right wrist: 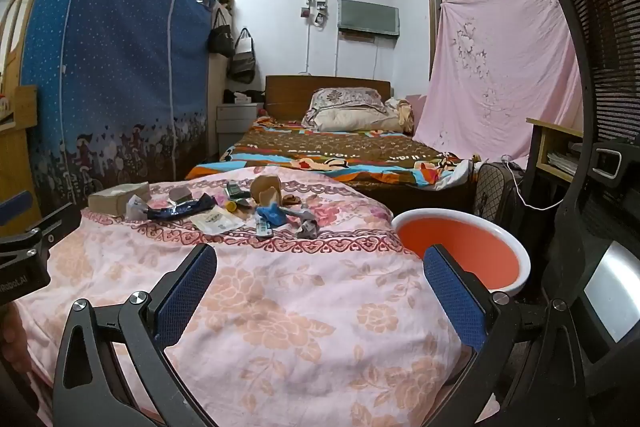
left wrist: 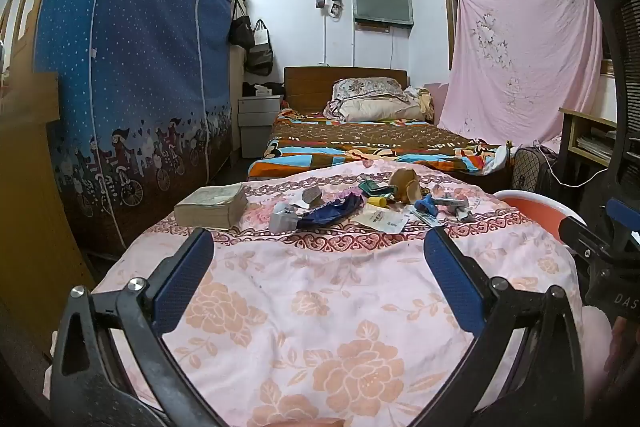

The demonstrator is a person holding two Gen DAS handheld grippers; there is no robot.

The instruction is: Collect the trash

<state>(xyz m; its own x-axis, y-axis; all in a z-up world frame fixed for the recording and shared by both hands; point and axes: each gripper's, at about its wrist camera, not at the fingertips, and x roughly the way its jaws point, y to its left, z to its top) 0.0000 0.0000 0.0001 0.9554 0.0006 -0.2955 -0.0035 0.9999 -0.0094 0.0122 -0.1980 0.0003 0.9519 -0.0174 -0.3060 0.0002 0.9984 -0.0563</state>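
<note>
Several pieces of trash lie at the far end of the pink floral cloth (left wrist: 320, 287): a dark blue wrapper (left wrist: 334, 210) (right wrist: 180, 207), a white packet (left wrist: 380, 219) (right wrist: 216, 221), a blue crumpled piece (left wrist: 426, 203) (right wrist: 272, 213), a torn brown cardboard piece (left wrist: 406, 183) (right wrist: 266, 187) and a grey crumpled wad (right wrist: 307, 227). An orange basin with a white rim (right wrist: 464, 251) (left wrist: 536, 207) stands right of the cloth. My left gripper (left wrist: 320, 247) is open and empty, short of the trash. My right gripper (right wrist: 320, 263) is open and empty, also short of it.
A thick worn book (left wrist: 212, 207) (right wrist: 118, 201) lies left of the trash. A blue fabric wardrobe (left wrist: 132, 67) stands on the left. A bed (left wrist: 360, 143) lies behind. A black chair (right wrist: 592, 107) and a desk (right wrist: 556, 147) stand on the right.
</note>
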